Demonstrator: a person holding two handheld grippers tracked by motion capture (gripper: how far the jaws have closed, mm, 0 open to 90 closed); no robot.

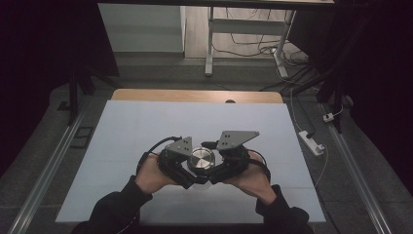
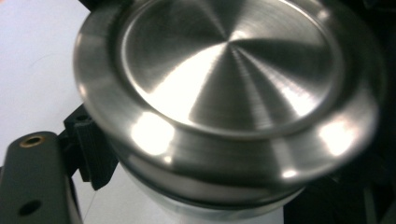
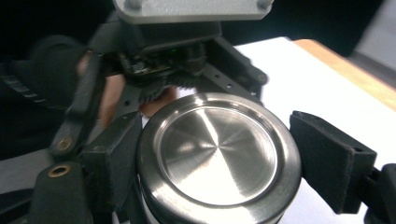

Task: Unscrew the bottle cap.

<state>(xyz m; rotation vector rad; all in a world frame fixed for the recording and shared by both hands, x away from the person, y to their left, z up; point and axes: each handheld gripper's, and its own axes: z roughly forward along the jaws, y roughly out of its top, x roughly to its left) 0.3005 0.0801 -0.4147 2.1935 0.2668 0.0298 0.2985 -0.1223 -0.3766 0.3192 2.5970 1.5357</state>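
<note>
A round container with a brushed steel lid (image 1: 201, 158) stands on the pale table sheet (image 1: 146, 126), near the front middle. My left gripper (image 1: 187, 171) comes at it from the left, my right gripper (image 1: 217, 170) from the right. In the right gripper view the lid (image 3: 217, 151) sits between my right gripper's (image 3: 219, 161) black pads (image 3: 329, 158), which are closed on its rim. Behind it is the left gripper (image 3: 168, 51). In the left gripper view the lid (image 2: 229, 79) is very close and my left gripper (image 2: 201, 186) is shut on the pale body under it.
A wooden table edge (image 1: 195, 95) runs along the back of the sheet. On the floor to the right lies a white power strip (image 1: 311, 141) with cables. A desk frame (image 1: 209, 48) stands farther back. Metal rails (image 1: 48, 165) flank the table.
</note>
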